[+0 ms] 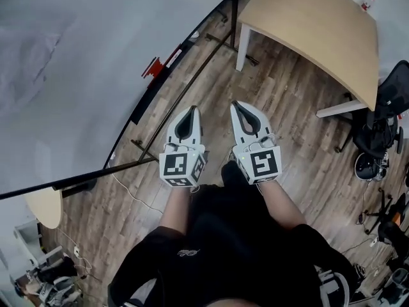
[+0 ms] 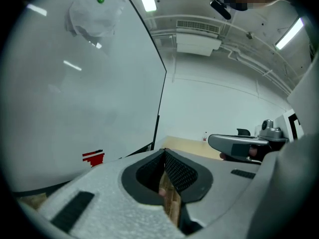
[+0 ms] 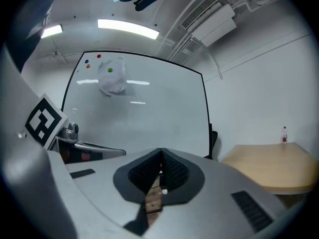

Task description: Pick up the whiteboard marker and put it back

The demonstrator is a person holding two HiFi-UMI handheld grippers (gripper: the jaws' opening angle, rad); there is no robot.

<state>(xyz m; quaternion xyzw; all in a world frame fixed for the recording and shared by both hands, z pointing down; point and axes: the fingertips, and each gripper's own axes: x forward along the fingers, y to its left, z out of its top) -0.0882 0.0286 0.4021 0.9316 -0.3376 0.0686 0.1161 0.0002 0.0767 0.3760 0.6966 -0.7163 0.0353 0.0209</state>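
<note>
Nothing looks begun: the left gripper (image 1: 190, 114) and right gripper (image 1: 239, 107) hang pressed together, empty, above the floor (image 1: 287, 101) right of the whiteboard (image 1: 77, 75), with no marker in sight.

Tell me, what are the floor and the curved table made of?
The floor looks like wood or wood-look planks: streaky brown grain, visible seams, matte. The table seems pale wood or laminate, its top smooth and even; which, I cannot tell.
</note>
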